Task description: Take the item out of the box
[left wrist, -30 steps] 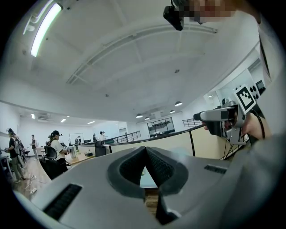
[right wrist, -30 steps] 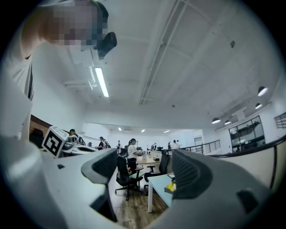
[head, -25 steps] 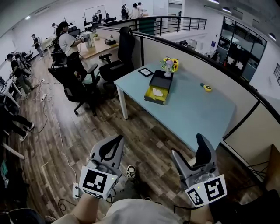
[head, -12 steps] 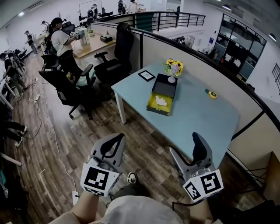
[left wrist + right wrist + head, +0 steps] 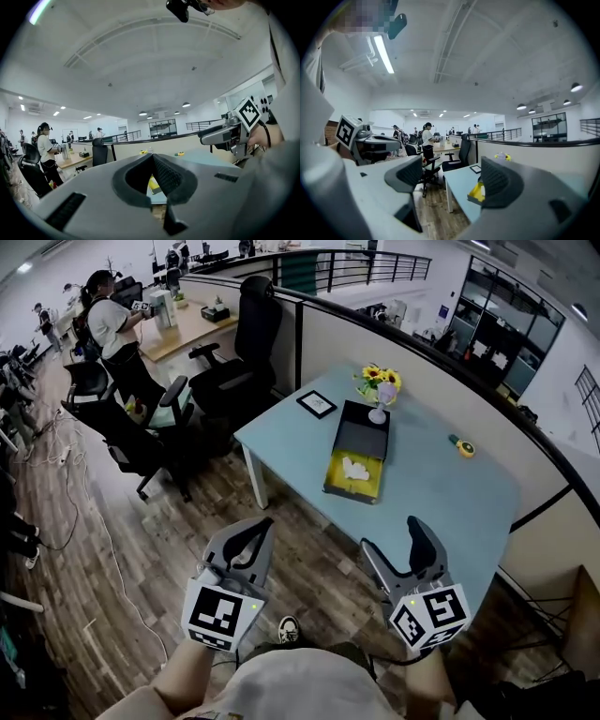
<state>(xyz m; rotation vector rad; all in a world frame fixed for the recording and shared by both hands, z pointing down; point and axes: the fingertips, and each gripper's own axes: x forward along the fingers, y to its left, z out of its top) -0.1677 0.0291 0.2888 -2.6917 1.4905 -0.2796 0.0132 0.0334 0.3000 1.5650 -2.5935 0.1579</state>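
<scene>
Open-plan office, wood-plank floor (image 5: 122, 549), desks and black chairs (image 5: 239, 343) running back to a railing; a person (image 5: 108, 329) stands at a far desk, not involved.

Pale blue table (image 5: 441, 493) ahead, its far edge along a partition; both grippers are well short of its near edge, held low over the floor.

On the table: box (image 5: 352, 491) with yellow lining, close to the near edge and about midway along it; black lid part (image 5: 364, 437) lying behind it toward the far edge; white item (image 5: 354, 468) inside the yellow tray, shape too small to read. Vase of sunflowers (image 5: 380, 390) just beyond the lid; small framed picture (image 5: 316, 404) toward the left corner; yellow tape measure (image 5: 460, 446) well apart to the right.

Step in hand, as I judge it: the approach, no reach begun. To do it well: close up to the near edge first; bring one gripper down over the tray from above, not across the lid; take the item alone, clear of the yellow walls; use the other gripper to steady the box if it lifts; stay short of the vase.

Jaws: left gripper (image 5: 265, 521) has its pad tips meeting, nothing between them; it needs opening before any pick. Right gripper (image 5: 389, 535) stands wide apart, empty, touching nothing.
</scene>
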